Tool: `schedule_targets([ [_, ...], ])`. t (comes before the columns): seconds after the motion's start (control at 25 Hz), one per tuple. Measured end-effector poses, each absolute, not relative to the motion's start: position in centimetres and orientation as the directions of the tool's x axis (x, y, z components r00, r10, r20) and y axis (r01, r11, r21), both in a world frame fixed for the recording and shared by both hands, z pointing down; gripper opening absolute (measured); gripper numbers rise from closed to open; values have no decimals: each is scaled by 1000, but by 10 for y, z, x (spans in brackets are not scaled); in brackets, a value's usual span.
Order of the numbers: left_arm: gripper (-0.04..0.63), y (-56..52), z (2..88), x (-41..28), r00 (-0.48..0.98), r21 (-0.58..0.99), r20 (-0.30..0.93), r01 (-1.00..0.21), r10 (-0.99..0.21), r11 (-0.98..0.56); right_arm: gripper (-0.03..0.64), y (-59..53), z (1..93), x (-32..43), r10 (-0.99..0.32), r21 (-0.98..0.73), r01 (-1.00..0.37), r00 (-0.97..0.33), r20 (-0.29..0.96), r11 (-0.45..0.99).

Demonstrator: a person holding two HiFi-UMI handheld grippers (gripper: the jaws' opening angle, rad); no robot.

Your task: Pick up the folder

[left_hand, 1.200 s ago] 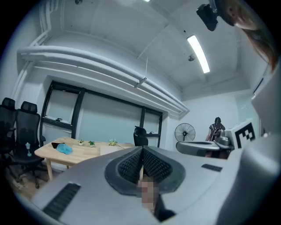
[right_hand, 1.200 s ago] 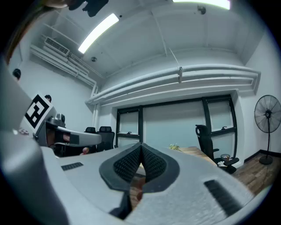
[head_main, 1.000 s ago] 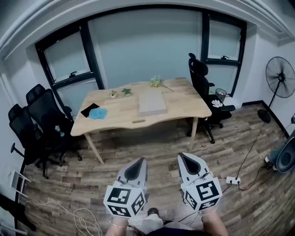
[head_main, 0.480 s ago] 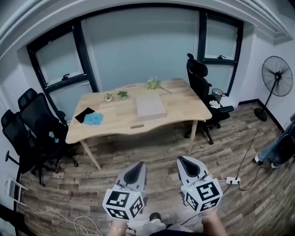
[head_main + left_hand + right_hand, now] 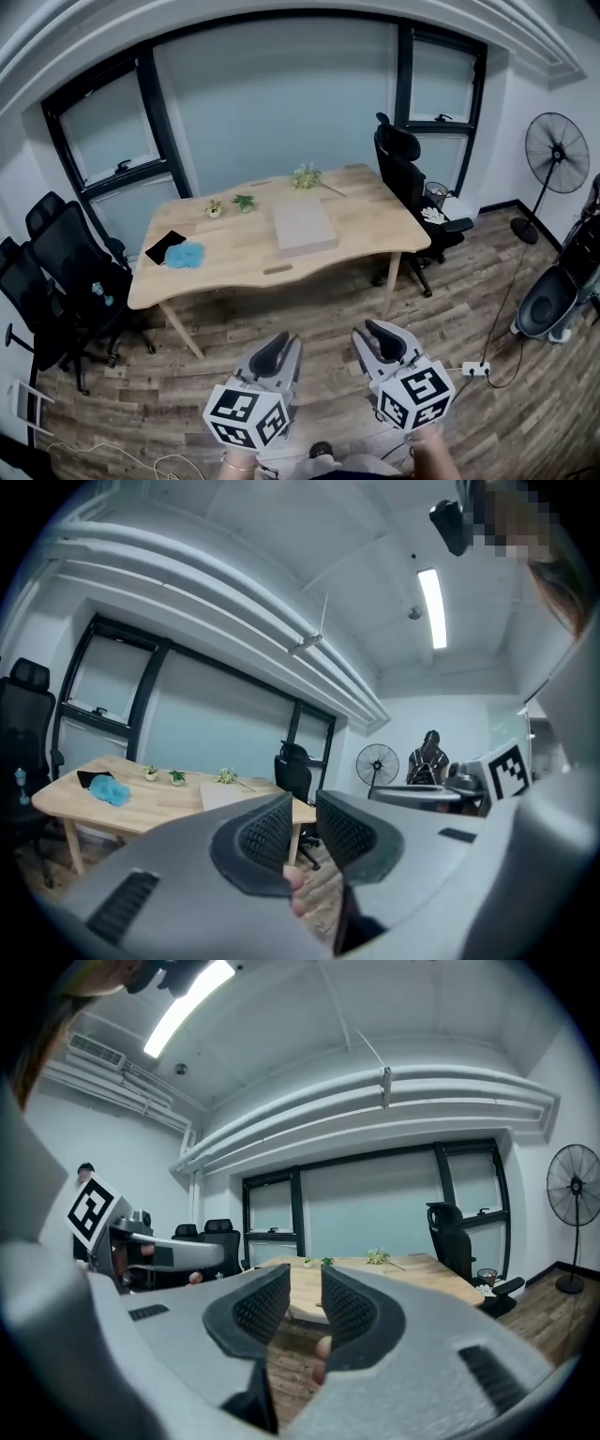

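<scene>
Pale grey and flat, the folder (image 5: 303, 225) lies near the middle of the wooden surface (image 5: 375, 220). It sits clear of the blue cloth (image 5: 185, 254) at the left end and of the small plants (image 5: 244, 202) along the far edge. Its long axis runs away from us, from the near edge of the surface toward the windows, with a slight tilt. One short edge faces us and sits just back from the near rim.

Both grippers are well apart from the folder, with a stretch of plank floor (image 5: 309, 305) between them and the surface. The left gripper (image 5: 275, 347) and the right gripper (image 5: 380, 333) point forward, side by side. In the head view the folder lies straight ahead, between their two lines and a little closer to the left one. We judge neither hand to be clearly nearer.

In the left gripper view, the jaws of the left gripper (image 5: 302, 803) have just been opening and stand a narrow gap apart, with nothing between them. The folder (image 5: 230, 796) shows beyond them, to their left. In the right gripper view, the jaws of the right gripper (image 5: 305, 1279) have likewise just been opening to a narrow gap and are empty.

We judge that the coming move is a forward approach, ending at the near short edge.
</scene>
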State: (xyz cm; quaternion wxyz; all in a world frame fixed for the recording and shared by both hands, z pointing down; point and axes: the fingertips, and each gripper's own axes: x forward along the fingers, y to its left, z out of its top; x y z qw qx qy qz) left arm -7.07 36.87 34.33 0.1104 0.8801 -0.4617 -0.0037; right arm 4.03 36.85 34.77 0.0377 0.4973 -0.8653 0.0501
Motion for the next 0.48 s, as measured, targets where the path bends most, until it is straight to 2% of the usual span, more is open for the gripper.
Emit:
schedule_targets([
  [0.08, 94, 365, 344, -72, 586, 205, 96, -803, -805, -560, 95, 365, 351, 37, -855, -56, -864, -504, 127, 501],
  [0.48, 140, 344, 347, -82, 603, 232, 100, -788, -792, -571, 169, 344, 359, 29, -847, -65, -862, -506, 162, 503],
])
